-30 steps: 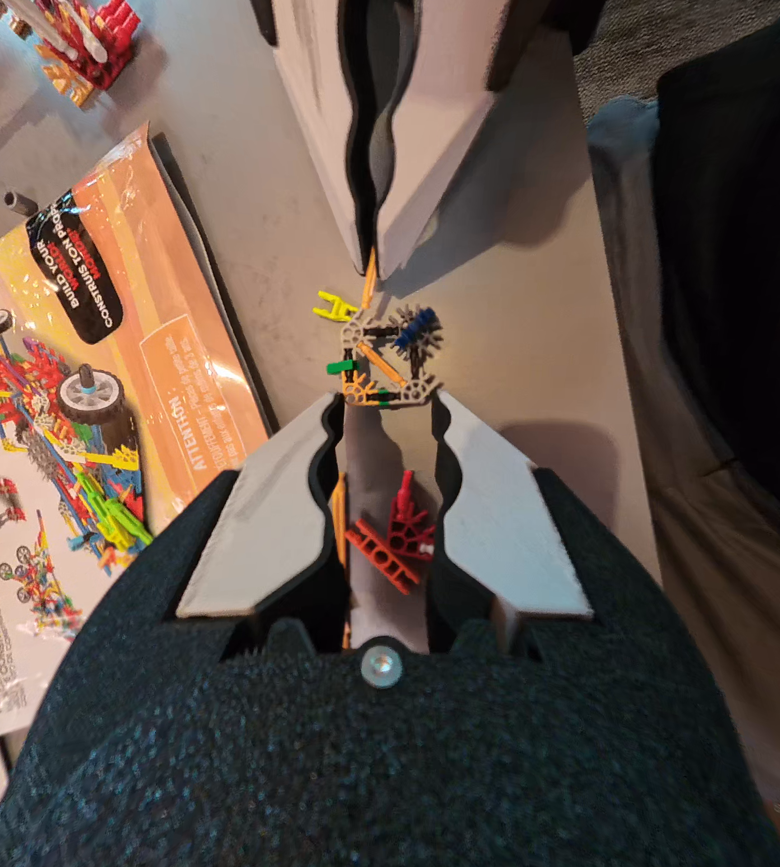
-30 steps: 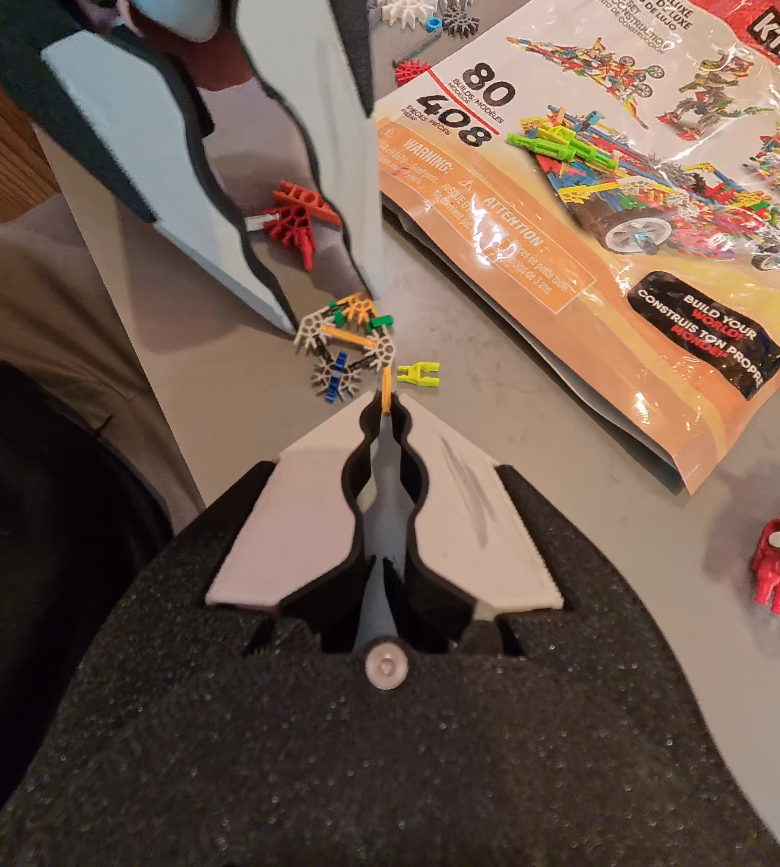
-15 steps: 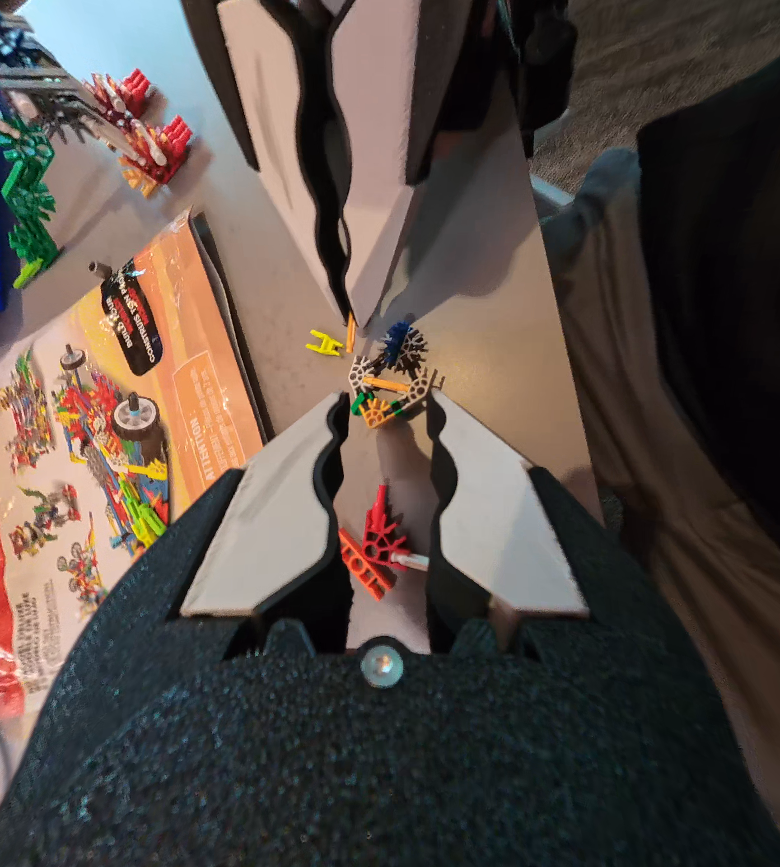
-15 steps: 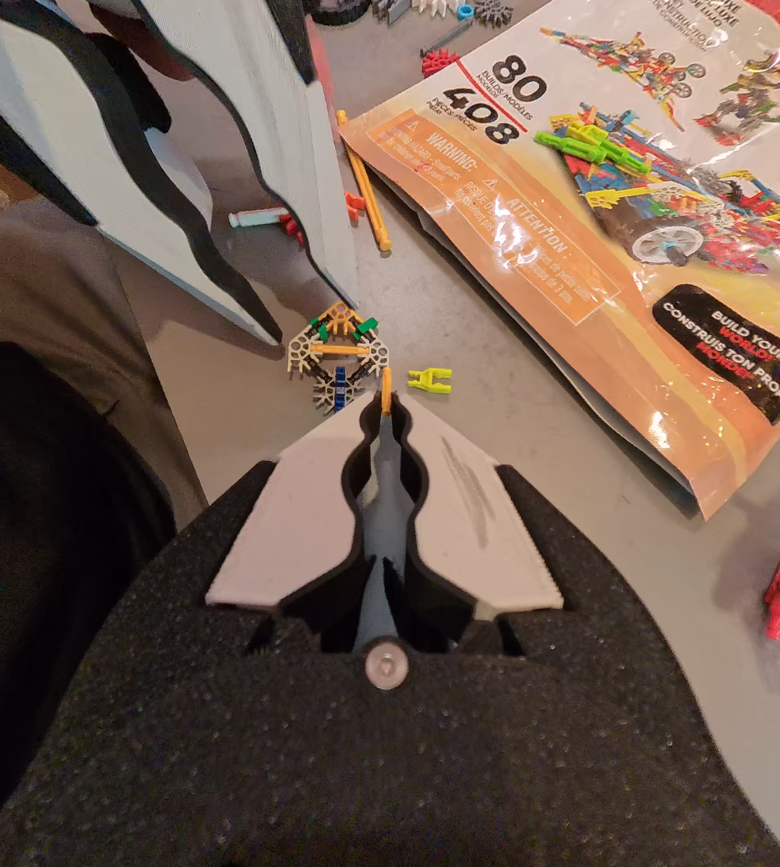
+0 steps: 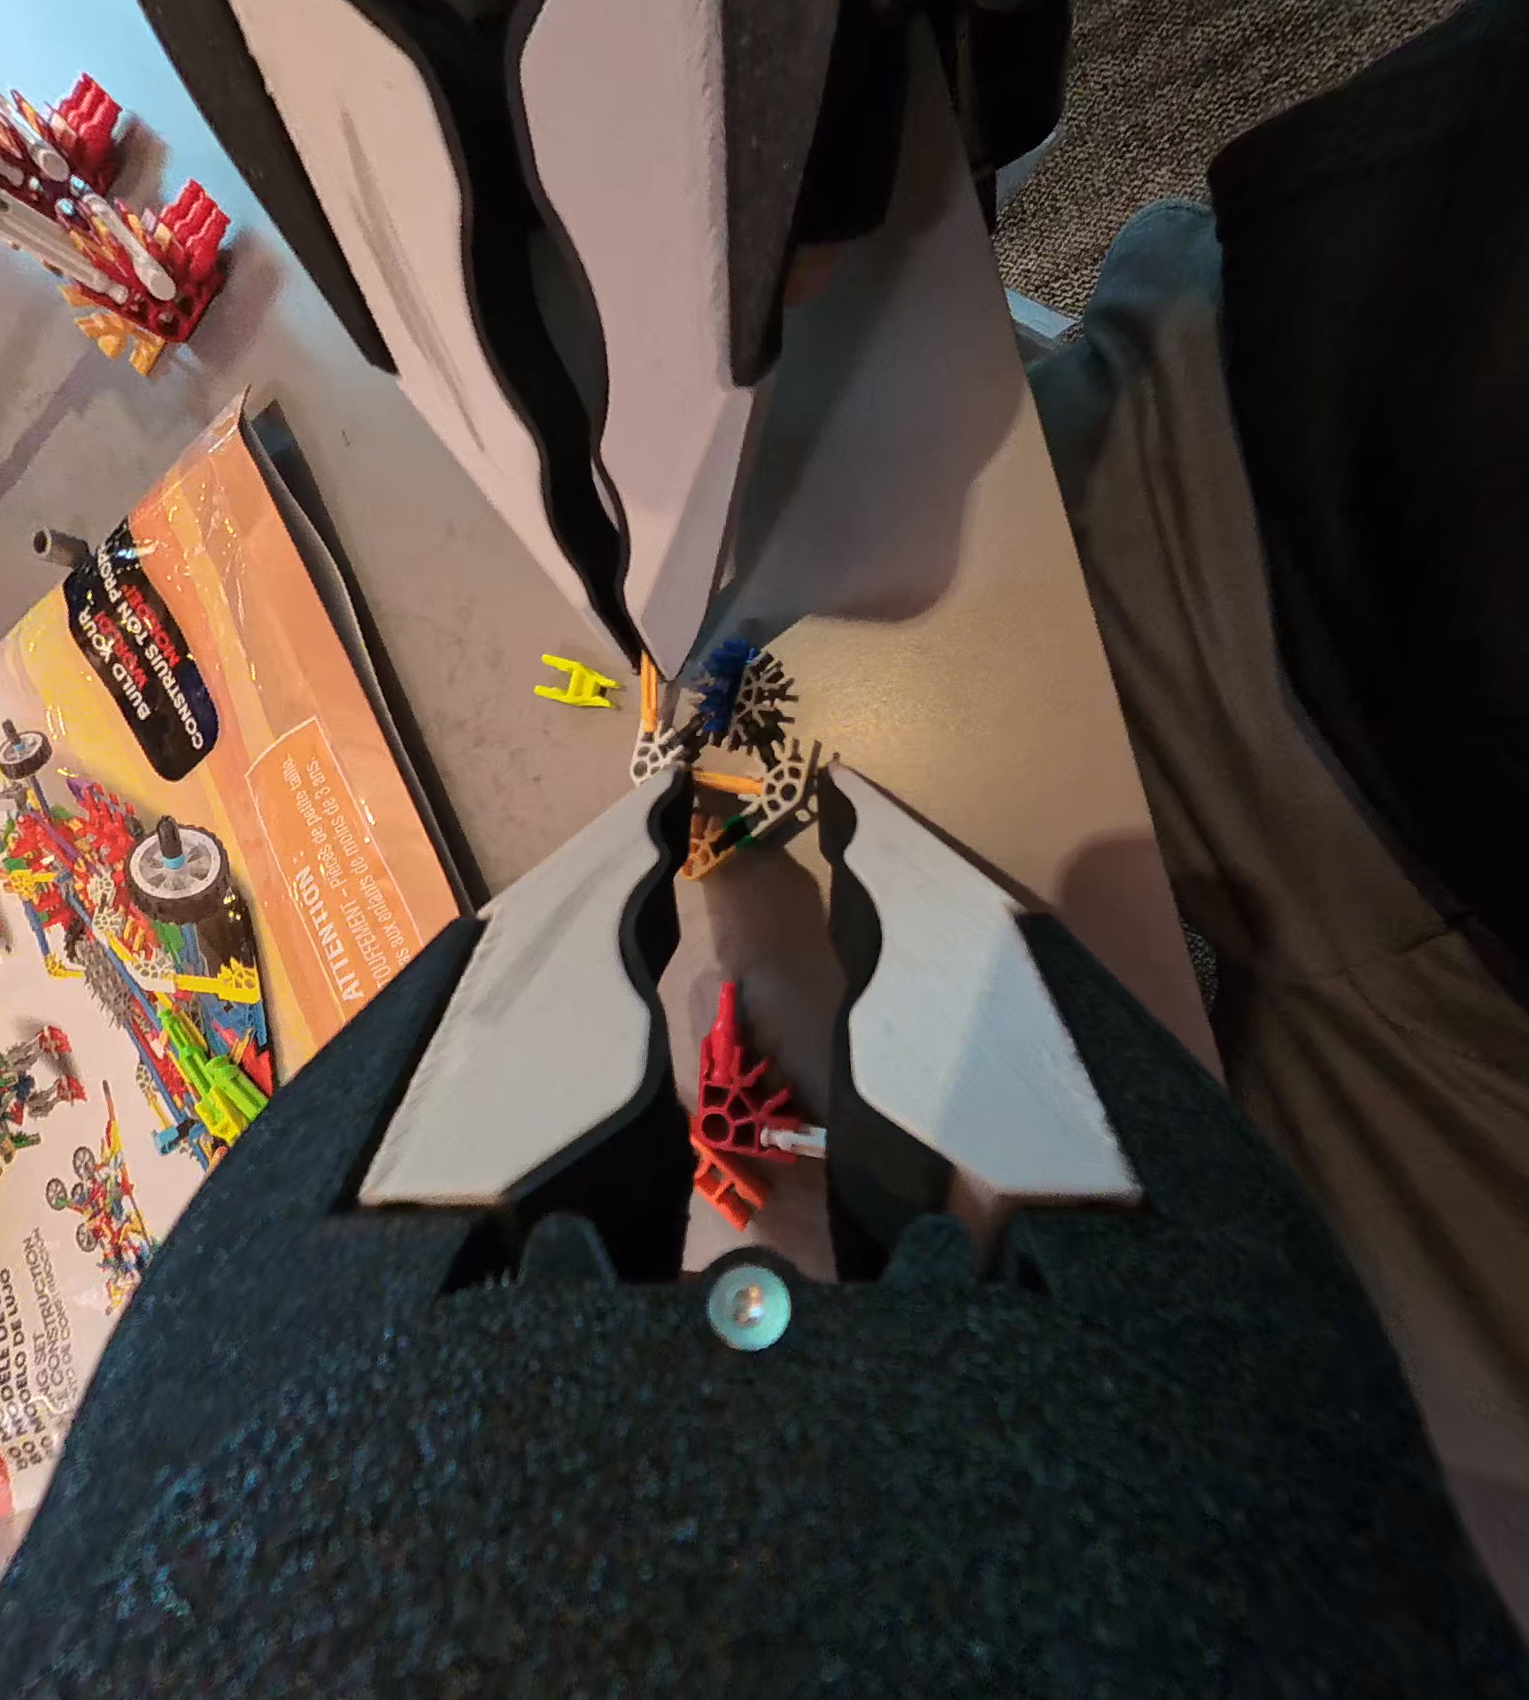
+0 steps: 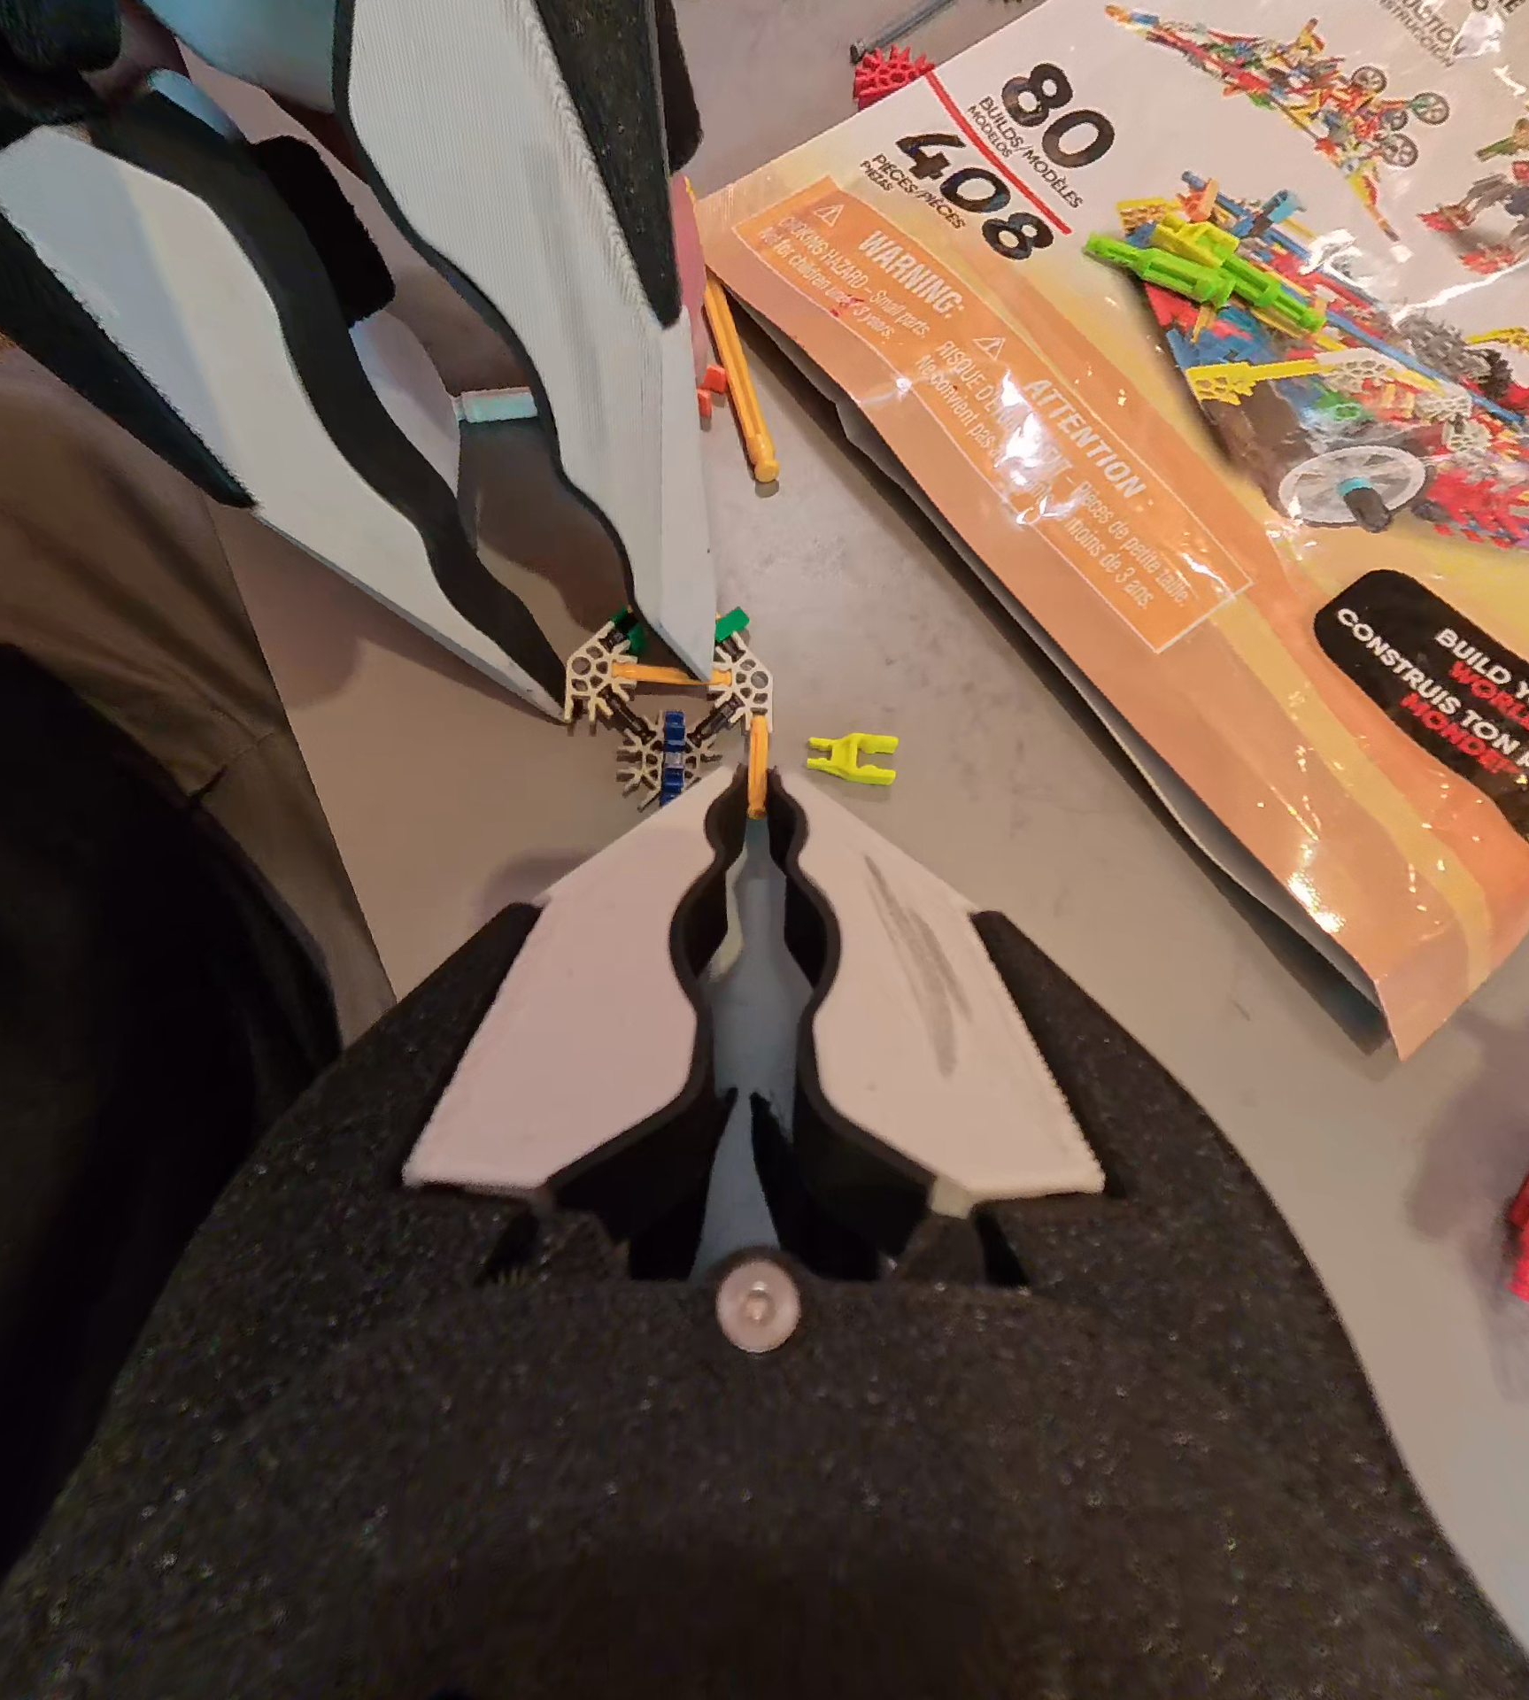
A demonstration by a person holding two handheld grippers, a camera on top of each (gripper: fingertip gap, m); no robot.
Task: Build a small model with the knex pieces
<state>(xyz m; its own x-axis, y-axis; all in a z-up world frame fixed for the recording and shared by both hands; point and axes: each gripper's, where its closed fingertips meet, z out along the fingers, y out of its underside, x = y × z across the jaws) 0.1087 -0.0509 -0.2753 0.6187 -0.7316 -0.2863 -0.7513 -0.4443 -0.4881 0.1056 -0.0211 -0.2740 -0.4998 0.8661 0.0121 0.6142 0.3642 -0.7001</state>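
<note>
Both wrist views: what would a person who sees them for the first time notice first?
First, the small assembly of grey, black and blue toy connectors with orange rods, lying on the grey table between the two grippers. The right gripper is shut on a short orange plastic rod beside it, while the open left gripper straddles its far side. To the side lies the large glossy orange toy bag, with a small yellow-green plastic clip before it.

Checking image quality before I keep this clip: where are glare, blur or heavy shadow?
Left wrist view: the toy bag shows mild sheen; the right gripper casts a shadow on the table. Right wrist view: glare streaks across the bag; the small assembly stays sharp.
</note>
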